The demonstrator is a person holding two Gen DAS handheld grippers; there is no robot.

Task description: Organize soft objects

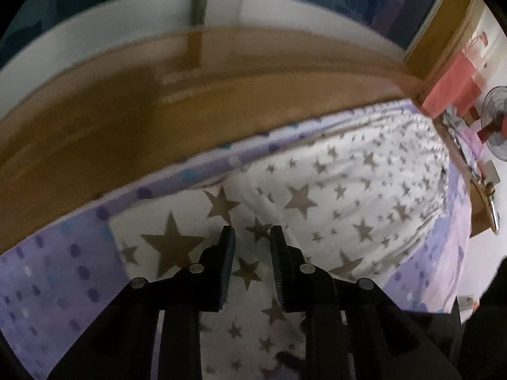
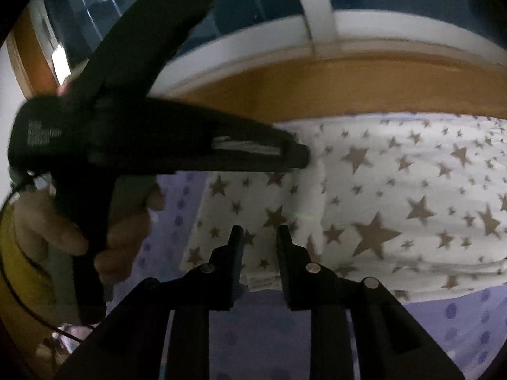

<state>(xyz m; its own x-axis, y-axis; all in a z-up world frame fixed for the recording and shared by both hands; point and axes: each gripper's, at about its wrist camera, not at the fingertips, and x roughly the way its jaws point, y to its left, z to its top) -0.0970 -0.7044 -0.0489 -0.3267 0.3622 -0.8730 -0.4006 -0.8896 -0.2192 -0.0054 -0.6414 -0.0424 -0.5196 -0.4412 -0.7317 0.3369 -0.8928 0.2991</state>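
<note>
A white quilt with grey-brown stars (image 1: 332, 190) lies bunched on a bed. My left gripper (image 1: 252, 232) stands open just above it, and starred cloth shows in the gap between its fingers. In the right wrist view the same quilt (image 2: 396, 190) fills the middle. My right gripper (image 2: 259, 231) is open over the quilt's near left corner, fingers apart with nothing pinched. The left gripper (image 2: 298, 156) reaches in from the left, its tip against the quilt's upper left part, with a person's hand (image 2: 123, 231) on its handle.
A lilac sheet with purple dots (image 1: 63, 272) covers the mattress around the quilt. A brown wooden ledge (image 1: 158, 120) and a white window frame (image 2: 253, 41) run behind the bed. A standing fan (image 1: 496, 120) and pink-red items (image 1: 453, 88) are at far right.
</note>
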